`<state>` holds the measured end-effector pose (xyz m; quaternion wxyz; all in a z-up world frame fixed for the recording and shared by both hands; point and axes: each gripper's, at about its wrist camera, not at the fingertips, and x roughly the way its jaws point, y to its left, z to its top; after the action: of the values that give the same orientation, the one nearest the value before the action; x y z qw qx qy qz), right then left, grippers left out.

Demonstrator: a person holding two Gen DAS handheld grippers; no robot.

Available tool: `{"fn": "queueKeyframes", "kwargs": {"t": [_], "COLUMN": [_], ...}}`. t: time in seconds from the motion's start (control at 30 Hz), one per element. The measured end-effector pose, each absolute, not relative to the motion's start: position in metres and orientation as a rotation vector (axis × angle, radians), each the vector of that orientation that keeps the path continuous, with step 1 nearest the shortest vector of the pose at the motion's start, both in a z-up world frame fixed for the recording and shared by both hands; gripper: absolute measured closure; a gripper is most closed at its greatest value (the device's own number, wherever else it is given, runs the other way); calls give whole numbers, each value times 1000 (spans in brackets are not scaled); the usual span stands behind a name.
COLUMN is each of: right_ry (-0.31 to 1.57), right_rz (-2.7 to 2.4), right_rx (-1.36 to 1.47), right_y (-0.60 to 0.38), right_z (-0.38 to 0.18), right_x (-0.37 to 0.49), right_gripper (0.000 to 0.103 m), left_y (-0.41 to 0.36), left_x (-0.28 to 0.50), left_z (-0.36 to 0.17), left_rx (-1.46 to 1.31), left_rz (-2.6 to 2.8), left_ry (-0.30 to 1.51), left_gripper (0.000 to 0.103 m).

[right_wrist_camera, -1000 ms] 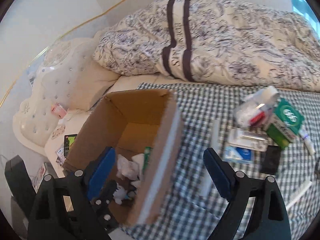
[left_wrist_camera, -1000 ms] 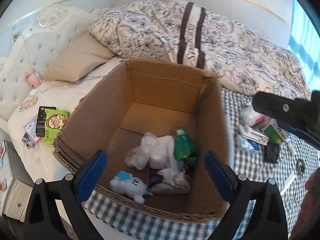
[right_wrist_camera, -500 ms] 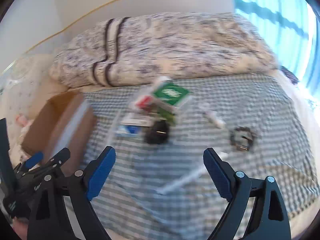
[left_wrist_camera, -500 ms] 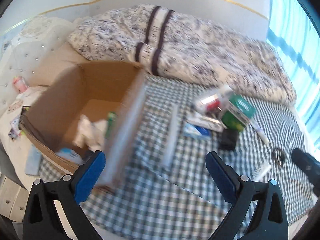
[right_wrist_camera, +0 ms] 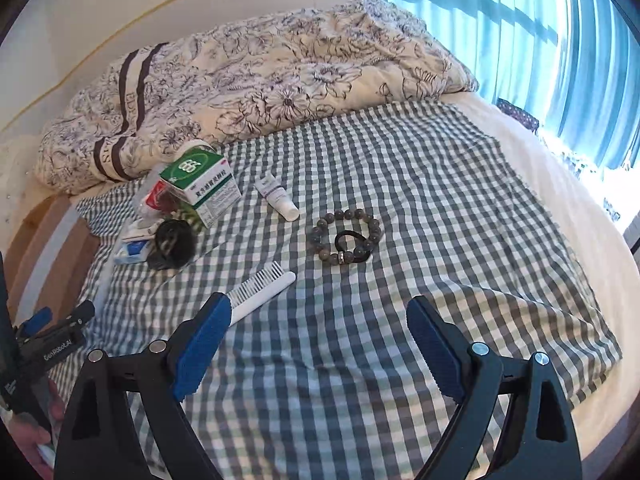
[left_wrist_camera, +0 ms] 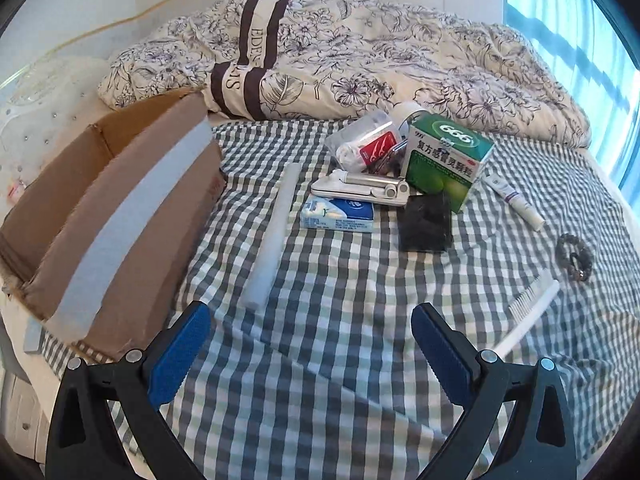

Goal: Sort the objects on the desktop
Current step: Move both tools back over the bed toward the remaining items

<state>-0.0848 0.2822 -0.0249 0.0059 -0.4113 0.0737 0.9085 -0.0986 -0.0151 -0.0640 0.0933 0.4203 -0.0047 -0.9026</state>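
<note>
**Both grippers empty over the cloth**

Bed with a checked cloth is our work surface, floral duvet bunched behind it. Our left gripper hangs above the cloth, fingers spread wide, nothing between them. Our right gripper is the same: fingers apart, empty, with the comb just beyond its left fingertip.

Box sits at the cloth's left edge; from here we can't see into it. Items on the cloth:
- green carton, leaning on a clear pouch
- tissue pack and black pouch just in front
- white strip between box and pile
- tube, right of the carton
- bead bracelet with a hair tie lying inside it
</note>
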Motion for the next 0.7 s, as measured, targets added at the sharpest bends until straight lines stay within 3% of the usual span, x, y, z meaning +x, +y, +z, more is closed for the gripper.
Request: {"fn": "queueKeyframes", "kwargs": {"t": [0.7], "right_ry": [75], "right_rz": [2730], "right_rx": [-1424], "right_y": [278], "right_z": [-97], "right_x": [-186], "right_gripper": [13], "left_y": [-58], "left_x": [-179], "left_z": [-126], "left_rx": [1317], "left_rz": [-2591], "left_ry": [-72], "left_gripper": [0]}}
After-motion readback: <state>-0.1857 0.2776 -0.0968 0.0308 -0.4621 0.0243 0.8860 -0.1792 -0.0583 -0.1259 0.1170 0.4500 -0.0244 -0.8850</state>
